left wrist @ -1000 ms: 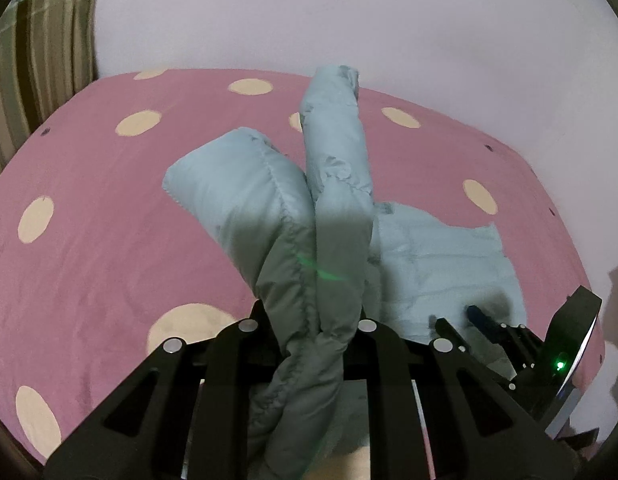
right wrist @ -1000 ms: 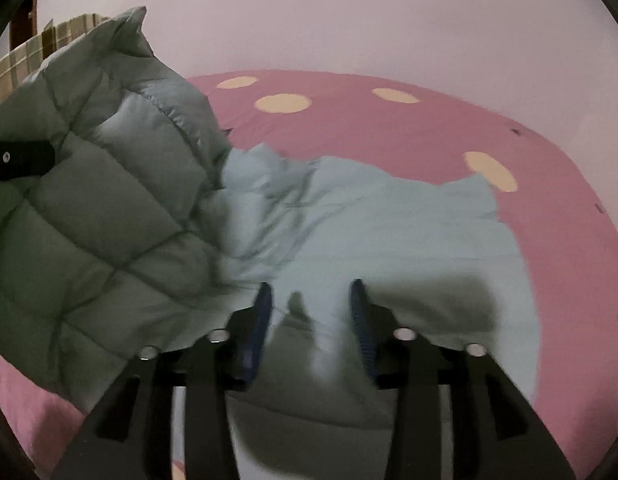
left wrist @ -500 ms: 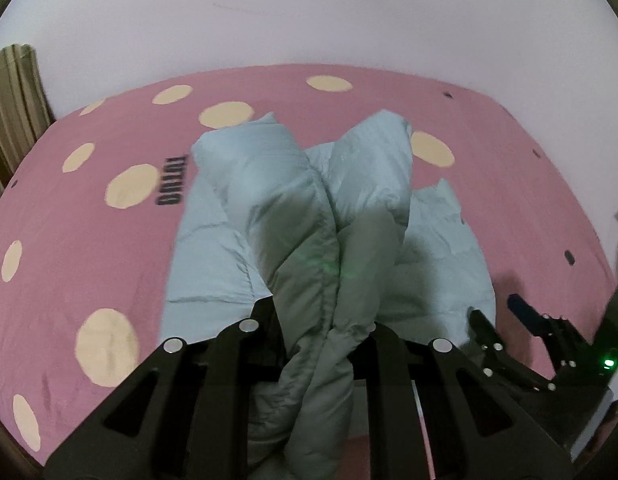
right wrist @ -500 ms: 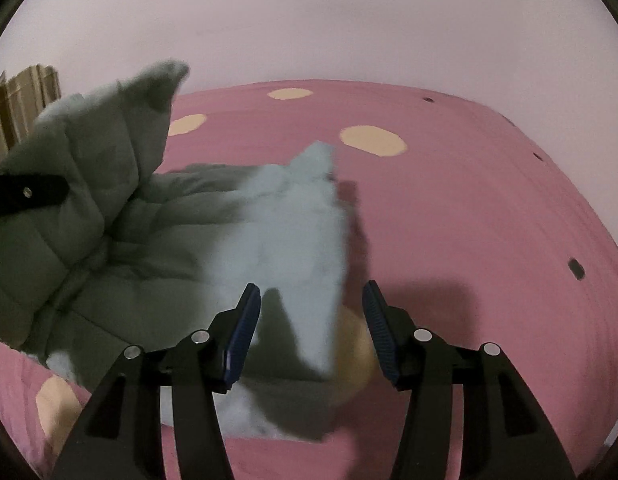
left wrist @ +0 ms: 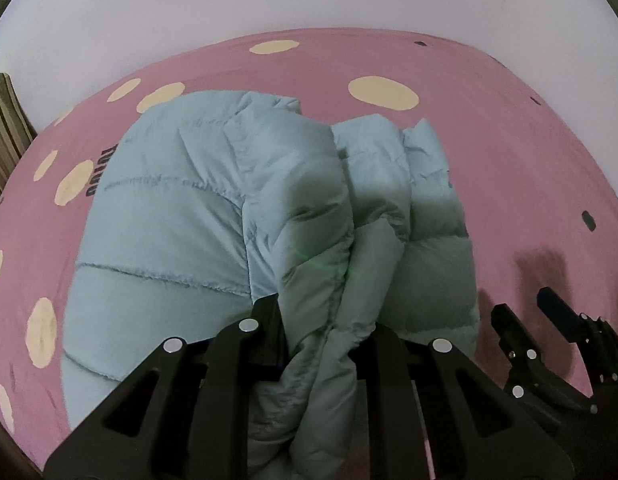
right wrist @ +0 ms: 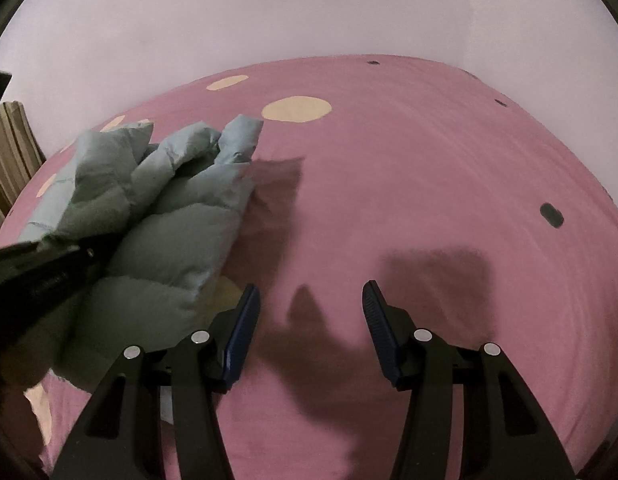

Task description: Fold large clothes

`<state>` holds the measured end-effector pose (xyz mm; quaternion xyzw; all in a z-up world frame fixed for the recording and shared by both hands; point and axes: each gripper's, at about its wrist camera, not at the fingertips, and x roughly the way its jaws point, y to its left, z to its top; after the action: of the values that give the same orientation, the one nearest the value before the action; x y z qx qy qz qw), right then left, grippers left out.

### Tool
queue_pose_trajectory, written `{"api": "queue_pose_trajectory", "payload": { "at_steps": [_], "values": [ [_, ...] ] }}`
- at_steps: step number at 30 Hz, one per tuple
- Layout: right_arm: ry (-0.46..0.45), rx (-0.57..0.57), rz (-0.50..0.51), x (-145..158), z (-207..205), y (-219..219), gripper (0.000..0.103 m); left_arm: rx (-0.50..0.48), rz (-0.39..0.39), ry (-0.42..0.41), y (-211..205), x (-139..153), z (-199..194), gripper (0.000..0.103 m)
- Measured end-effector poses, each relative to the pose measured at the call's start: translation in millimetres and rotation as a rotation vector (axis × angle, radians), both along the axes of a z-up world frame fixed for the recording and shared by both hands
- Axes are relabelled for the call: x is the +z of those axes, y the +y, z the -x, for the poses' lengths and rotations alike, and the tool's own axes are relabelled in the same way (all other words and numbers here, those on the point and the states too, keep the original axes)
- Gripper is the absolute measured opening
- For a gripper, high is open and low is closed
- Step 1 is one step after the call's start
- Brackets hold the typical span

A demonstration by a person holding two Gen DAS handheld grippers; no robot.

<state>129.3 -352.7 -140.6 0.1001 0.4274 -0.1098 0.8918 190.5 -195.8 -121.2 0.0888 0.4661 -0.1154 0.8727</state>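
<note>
Because the puffy jacket (left wrist: pixel 197 216) is soft, light and likely slick, you should grip bunched seams rather than flat panels. It lies heaped on the pink bedsheet (right wrist: pixel 409 168), your left gripper (left wrist: pixel 321 320) clamped on a thick fold; your right gripper (right wrist: pixel 309 320) hangs apart, empty, just beside it.

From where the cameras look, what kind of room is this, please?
Probably a bedroom. A wide pink sheet with cream dots covers what looks like a bed set against a plain pale wall. A light blue puffer jacket lies on it, gripped by the left gripper.
</note>
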Motion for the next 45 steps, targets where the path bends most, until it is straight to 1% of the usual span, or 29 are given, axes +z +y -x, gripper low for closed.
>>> {"api": "queue_pose_trajectory", "payload": {
  "at_steps": [4, 7, 9, 11, 13, 15, 17, 20, 23, 24, 28, 29, 30, 32, 34, 35, 37, 40, 43, 45],
  "values": [
    [0.007, -0.010, -0.010, -2.8, -1.2, -6.5, 0.053, 0.006, 0.009, -0.016, -2.5, -3.5, 3.3, 0.014],
    [0.003, -0.018, -0.006, -1.0, 2.1, -8.8, 0.053, 0.011, 0.041, -0.005, -2.8, 3.4, 12.7, 0.026],
    [0.002, -0.024, -0.004, 0.1, 4.7, -9.7, 0.053, 0.007, 0.074, 0.011, -1.6, 10.8, 17.0, 0.042],
    [0.002, -0.029, 0.003, 1.3, 7.2, -9.1, 0.053, -0.010, 0.122, 0.017, -0.5, 21.8, 26.0, 0.051],
    [0.003, -0.033, 0.009, 2.2, 11.4, -6.7, 0.053, -0.032, 0.144, 0.006, -0.8, 32.3, 36.7, 0.054],
    [0.006, -0.034, 0.012, 2.5, 13.7, -8.4, 0.053, -0.053, 0.159, -0.013, 0.7, 42.9, 45.9, 0.059],
    [0.007, -0.034, 0.015, 3.4, 13.8, -8.6, 0.053, -0.065, 0.169, -0.042, 5.6, 53.6, 54.7, 0.060],
    [0.006, -0.031, 0.026, 6.3, 15.0, -3.9, 0.053, -0.061, 0.162, -0.097, 22.7, 68.2, 64.5, 0.065],
    [0.002, -0.024, 0.031, 10.1, 14.6, 0.7, 0.053, -0.011, 0.162, -0.139, 55.0, 77.4, 63.8, 0.068],
    [0.001, -0.020, 0.029, 11.7, 14.6, 3.1, 0.053, 0.018, 0.167, -0.149, 71.8, 78.4, 60.5, 0.071],
    [-0.012, 0.007, 0.021, 21.4, 11.0, 15.8, 0.053, 0.120, 0.163, -0.150, 129.1, 67.7, 40.0, 0.076],
    [-0.016, 0.015, 0.017, 23.8, 9.9, 18.9, 0.053, 0.138, 0.159, -0.141, 142.3, 61.9, 33.9, 0.080],
    [-0.023, 0.023, 0.010, 26.7, 8.7, 22.5, 0.053, 0.147, 0.155, -0.135, 151.4, 57.9, 30.1, 0.080],
    [-0.040, 0.037, -0.002, 33.7, 5.7, 30.1, 0.053, 0.183, 0.119, -0.128, 170.1, 44.9, 17.8, 0.081],
    [-0.057, 0.050, -0.011, 42.2, 0.5, 38.3, 0.054, 0.205, 0.107, -0.124, 181.5, 35.3, 11.1, 0.081],
    [-0.063, 0.054, -0.019, 45.1, -2.1, 41.4, 0.058, 0.214, 0.108, -0.117, 186.4, 30.8, 7.2, 0.081],
    [-0.075, 0.064, -0.040, 50.8, -8.6, 48.0, 0.065, 0.226, 0.137, -0.091, 195.7, 19.5, -2.9, 0.081],
    [-0.081, 0.087, -0.058, 56.2, -25.3, 62.7, 0.065, 0.226, 0.183, -0.066, 205.2, 9.1, -9.5, 0.081],
    [-0.057, 0.111, -0.088, 50.6, -42.8, 78.7, 0.065, 0.210, 0.217, -0.058, 209.1, 3.2, -16.3, 0.081],
    [-0.038, 0.116, -0.089, 44.2, -53.5, 86.0, 0.065, 0.195, 0.229, -0.056, 209.8, 1.4, -20.6, 0.081]
  ]
}}
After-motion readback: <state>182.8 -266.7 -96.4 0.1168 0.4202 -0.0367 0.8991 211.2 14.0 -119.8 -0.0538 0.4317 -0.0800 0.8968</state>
